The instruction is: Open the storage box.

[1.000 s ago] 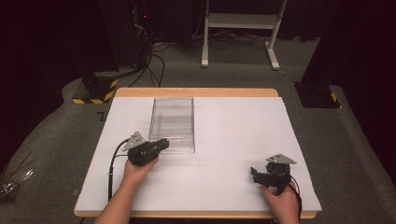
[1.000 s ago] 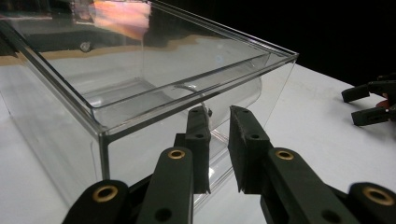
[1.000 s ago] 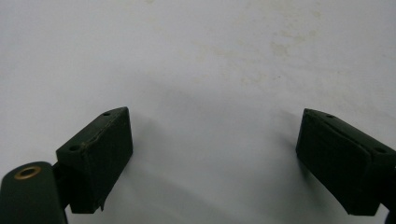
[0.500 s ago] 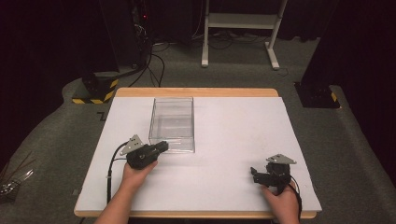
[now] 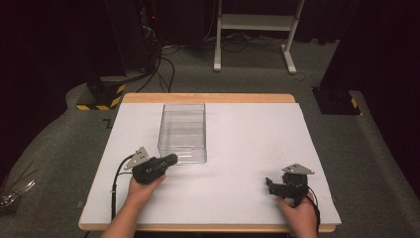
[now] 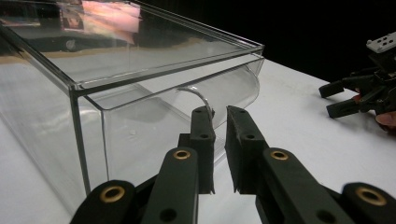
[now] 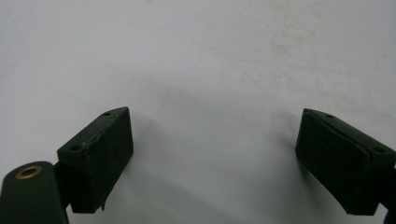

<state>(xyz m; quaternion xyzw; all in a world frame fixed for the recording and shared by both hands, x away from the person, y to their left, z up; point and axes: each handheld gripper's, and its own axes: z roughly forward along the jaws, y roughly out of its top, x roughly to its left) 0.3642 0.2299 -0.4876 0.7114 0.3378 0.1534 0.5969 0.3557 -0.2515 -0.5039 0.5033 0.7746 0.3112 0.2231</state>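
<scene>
box: one clear acrylic drawer box (image 5: 182, 131) on the white surface (image 5: 237, 148), left of middle; drawer front faces the person
handle: one curved clear handle (image 6: 198, 95) on the drawer front
left gripper (image 5: 168, 159): at the drawer front; fingers (image 6: 201, 149) nearly together, only a narrow gap between them; they have just been closing; the handle's edge runs down by the left finger, can't tell if it's pinched
right gripper (image 5: 270, 184): rests near the front right of the surface, well apart from the box; fingers (image 7: 100, 154) wide apart, nothing between them
step: likely pulling the drawer out
tip: get the handle squarely between the fingers before pulling; pull straight and level toward the person; the light box may slide, so the free gripper could brace it
count: one box; one drawer; two grippers
</scene>
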